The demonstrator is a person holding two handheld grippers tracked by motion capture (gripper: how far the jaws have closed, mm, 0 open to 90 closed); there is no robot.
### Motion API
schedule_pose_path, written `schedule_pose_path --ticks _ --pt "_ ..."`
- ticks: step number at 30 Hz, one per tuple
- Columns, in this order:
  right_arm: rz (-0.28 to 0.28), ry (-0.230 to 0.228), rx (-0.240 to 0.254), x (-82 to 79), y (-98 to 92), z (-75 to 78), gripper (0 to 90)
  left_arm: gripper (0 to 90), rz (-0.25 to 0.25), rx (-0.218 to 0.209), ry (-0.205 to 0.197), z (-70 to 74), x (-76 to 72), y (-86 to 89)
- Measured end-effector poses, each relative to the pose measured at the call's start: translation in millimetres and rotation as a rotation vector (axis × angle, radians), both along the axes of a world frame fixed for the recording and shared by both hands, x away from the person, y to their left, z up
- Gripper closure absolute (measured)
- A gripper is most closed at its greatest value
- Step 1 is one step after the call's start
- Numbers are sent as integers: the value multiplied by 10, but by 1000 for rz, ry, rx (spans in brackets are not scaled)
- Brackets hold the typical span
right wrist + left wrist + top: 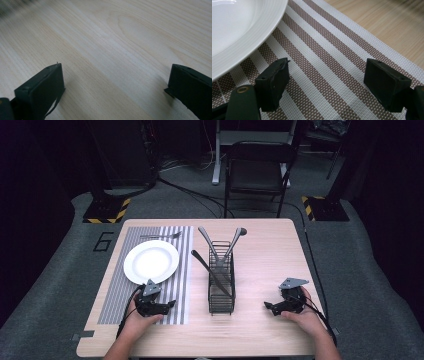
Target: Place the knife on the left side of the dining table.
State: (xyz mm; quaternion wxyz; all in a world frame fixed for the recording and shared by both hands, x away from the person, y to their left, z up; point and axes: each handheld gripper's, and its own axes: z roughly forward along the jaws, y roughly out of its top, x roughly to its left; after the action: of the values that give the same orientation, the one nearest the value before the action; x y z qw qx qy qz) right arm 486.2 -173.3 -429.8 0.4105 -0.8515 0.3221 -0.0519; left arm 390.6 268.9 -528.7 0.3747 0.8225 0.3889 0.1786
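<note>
The cutlery stands in the black wire caddy (221,287) at the middle of the table (270,255): a knife (210,270) leans with its handle up toward the far left, so its long axis goes diagonally from the near end of the caddy to the far left, and two other utensils (227,242) stand at the far end with their handles spreading apart like a V. A fork (161,236) already lies on the striped placemat (184,270), beyond the white plate (151,261), with its long axis across the table and its tines to the right. I judge that the work is setting the place with cutlery, and that the next piece must be taken from the caddy. To do it well, grip a handle near its upper end, lift along its lean so it does not catch the wire, and lay it beside the plate. The left gripper (170,304) rests on the placemat just near the plate, jaws wide apart and empty; the right gripper (267,306) rests on bare wood, well right of the caddy, jaws apart too, nothing between them.
</note>
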Motion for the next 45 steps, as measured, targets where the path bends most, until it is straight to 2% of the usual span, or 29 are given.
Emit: schedule_pose_path --ticks 18,19,22,25,28,30,32,34,36,38,41,43,45 --pt "0 0 0 0 0 0 0 206 0 1 -2 1 -2 -1" --pt "0 0 0 0 0 0 0 206 -6 9 10 12 -3 5" --pt "-1 0 0 0 0 0 0 208 -8 12 10 14 -4 9" --pt "1 0 0 -1 0 1 0 212 -3 -15 1 2 -3 13" --pt "0 -1 0 0 -1 2 0 257 -3 -10 2 14 -6 43" --pt "0 0 0 0 -1 2 0 341 -14 -5 17 71 -20 60" --pt "0 -1 0 0 -1 2 0 349 -18 -33 -6 141 -49 69" --pt "1 0 0 0 -1 2 0 370 -18 -50 -4 170 -62 72" --pt "0 0 0 1 0 0 0 390 -16 -94 -2 275 -103 80" --pt "1 -1 0 -1 -1 2 0 403 -6 -120 8 310 -113 88" --pt "0 0 1 0 -1 1 0 422 -2 -127 18 334 -116 89" --pt "0 0 0 0 0 0 0 434 1 -137 51 371 -124 83" --pt "0 0 0 0 0 0 0 446 4 -132 54 383 -125 77"
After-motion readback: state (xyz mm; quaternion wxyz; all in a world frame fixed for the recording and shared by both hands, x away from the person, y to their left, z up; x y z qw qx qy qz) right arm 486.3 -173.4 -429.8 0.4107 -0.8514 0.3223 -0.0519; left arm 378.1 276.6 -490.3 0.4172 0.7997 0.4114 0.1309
